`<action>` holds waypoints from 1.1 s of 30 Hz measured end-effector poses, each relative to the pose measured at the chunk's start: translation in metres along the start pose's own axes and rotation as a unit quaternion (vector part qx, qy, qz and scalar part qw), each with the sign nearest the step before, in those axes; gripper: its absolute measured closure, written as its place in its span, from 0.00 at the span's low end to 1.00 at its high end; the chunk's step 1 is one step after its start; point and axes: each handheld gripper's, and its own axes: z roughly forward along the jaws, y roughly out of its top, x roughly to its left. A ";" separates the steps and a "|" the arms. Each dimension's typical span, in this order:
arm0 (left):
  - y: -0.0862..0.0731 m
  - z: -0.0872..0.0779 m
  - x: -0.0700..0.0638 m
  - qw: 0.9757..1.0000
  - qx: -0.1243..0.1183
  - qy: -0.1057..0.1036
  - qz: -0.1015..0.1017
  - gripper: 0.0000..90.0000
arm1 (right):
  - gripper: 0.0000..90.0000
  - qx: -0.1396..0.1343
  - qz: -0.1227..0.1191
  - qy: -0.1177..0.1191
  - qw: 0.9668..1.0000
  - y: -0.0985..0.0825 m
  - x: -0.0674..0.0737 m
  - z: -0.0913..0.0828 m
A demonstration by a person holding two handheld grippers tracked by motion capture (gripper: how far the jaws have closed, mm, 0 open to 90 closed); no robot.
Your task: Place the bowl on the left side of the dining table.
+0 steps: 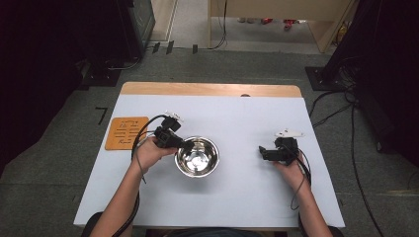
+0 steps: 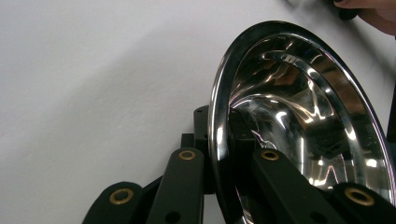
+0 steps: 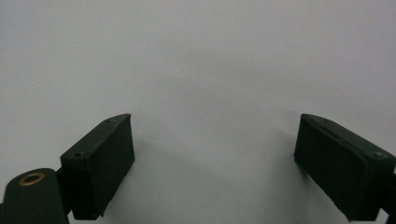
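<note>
A shiny steel bowl (image 1: pixel 197 157) sits on the white table (image 1: pixel 232 118) in the middle, a little toward the near edge. My left gripper (image 1: pixel 185 144) is shut on the bowl's left rim (image 2: pixel 219 116), with one jaw outside the wall and one inside it. In the left gripper view the bowl (image 2: pixel 303 116) looms close and mirrors the room. My right gripper (image 1: pixel 262 152) rests low over the table to the right of the bowl, well apart from it. Its jaws stand wide open, nothing between the pads (image 3: pixel 105 163).
An orange wooden board (image 1: pixel 126 132) lies at the table's left edge. A wooden strip (image 1: pixel 210 90) runs along the far edge. Cables (image 1: pixel 341 106) trail on the floor at the right, and dark equipment stands at both far corners.
</note>
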 end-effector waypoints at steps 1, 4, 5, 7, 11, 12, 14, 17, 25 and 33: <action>0.000 0.000 0.000 1.000 0.000 0.000 -0.001 0.97 | 0.13 0.000 0.000 0.000 1.000 0.000 0.000 0.000; -0.001 -0.002 0.002 1.000 0.000 0.000 -0.005 0.97 | 0.13 0.000 0.000 0.000 1.000 0.000 0.000 0.000; -0.001 -0.003 0.002 1.000 -0.001 -0.001 -0.003 0.97 | 0.13 0.000 0.000 0.000 1.000 0.000 0.000 0.000; -0.001 -0.004 0.002 1.000 -0.004 0.001 -0.002 0.97 | 0.13 0.000 0.000 0.000 1.000 0.000 0.000 0.000; -0.002 -0.007 0.003 1.000 -0.007 0.004 -0.004 0.97 | 0.13 0.000 0.000 0.000 1.000 0.000 0.000 0.000; -0.002 -0.008 0.004 1.000 -0.007 0.004 -0.003 0.97 | 0.13 0.000 0.000 0.000 1.000 0.000 0.000 0.000; -0.002 -0.010 0.005 1.000 -0.008 0.004 -0.007 0.97 | 0.13 0.000 0.000 0.000 1.000 0.000 0.000 0.000; -0.003 -0.012 0.006 1.000 -0.008 0.007 -0.008 0.97 | 0.13 0.000 0.000 0.000 1.000 0.000 0.000 0.000; -0.006 -0.016 0.013 1.000 -0.009 0.002 -0.017 0.97 | 0.13 0.000 0.000 0.000 1.000 0.000 0.000 0.000; -0.009 -0.021 0.019 1.000 -0.013 0.006 -0.027 0.97 | 0.13 0.000 0.000 0.000 1.000 0.000 0.000 0.000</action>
